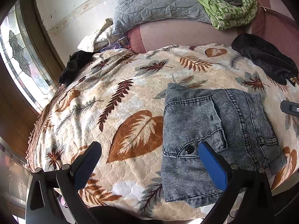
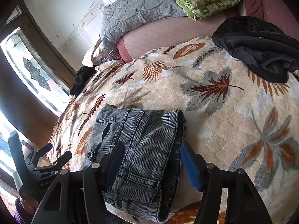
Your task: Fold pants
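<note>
Left wrist view: the left gripper (image 1: 149, 160) is being held above the near edge of the bed; its jaws are standing wide apart and nothing is being pinched between them.
Pants: the jeans (image 1: 214, 130) are lying as a compact folded packet on the leaf-patterned blanket (image 1: 121, 115), near the front edge of the bed, probably so that both grippers can reach them easily.
Right gripper: in the right wrist view the right gripper (image 2: 151, 160) is being held over the near end of the packet; the jaws are spread, one finger on each side of the fold, and the pads are not seen to be pressing on the cloth.
Judgement: the folding is looking nearly finished; the straddling pose is perhaps being kept for a last press or a lift.
Other things: a black garment (image 1: 265, 59) is lying near the far right corner, a green quilt (image 1: 229, 9) and a grey quilt (image 1: 155, 5) are being kept at the head end, away from the work.
Writing: a small white mark is being seen on the other gripper at the right border, but it cannot be read; no brand can be read on the jeans.
</note>
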`<state>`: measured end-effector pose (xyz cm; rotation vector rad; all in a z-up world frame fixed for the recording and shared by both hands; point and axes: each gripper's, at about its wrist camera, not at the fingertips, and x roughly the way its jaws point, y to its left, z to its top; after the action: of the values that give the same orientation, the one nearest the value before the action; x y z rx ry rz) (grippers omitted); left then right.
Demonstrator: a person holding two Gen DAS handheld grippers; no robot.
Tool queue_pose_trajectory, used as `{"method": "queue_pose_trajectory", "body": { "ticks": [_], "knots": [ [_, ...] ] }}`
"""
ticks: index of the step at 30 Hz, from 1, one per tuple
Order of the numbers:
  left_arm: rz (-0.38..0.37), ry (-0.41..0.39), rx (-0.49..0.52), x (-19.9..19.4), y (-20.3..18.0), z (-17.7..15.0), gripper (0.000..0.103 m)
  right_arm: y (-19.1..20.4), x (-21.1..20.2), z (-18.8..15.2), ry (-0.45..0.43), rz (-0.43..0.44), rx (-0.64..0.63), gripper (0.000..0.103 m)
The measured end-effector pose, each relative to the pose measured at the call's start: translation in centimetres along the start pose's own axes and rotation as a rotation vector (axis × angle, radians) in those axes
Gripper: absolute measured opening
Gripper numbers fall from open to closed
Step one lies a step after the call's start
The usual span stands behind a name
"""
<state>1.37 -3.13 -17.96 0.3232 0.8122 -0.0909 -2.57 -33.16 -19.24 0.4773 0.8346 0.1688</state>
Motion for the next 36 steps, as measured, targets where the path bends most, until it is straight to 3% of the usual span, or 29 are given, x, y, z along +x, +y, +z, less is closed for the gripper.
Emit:
{"method": "queue_pose_trajectory", "body": {
  "ticks": [36],
  "knots": [
    [-0.010,0.037,0.012,1.2,-0.7,-0.6,0.103,0.4,0.6,-0.2,0.017,-0.023,-0.035,0.066]
  ]
}}
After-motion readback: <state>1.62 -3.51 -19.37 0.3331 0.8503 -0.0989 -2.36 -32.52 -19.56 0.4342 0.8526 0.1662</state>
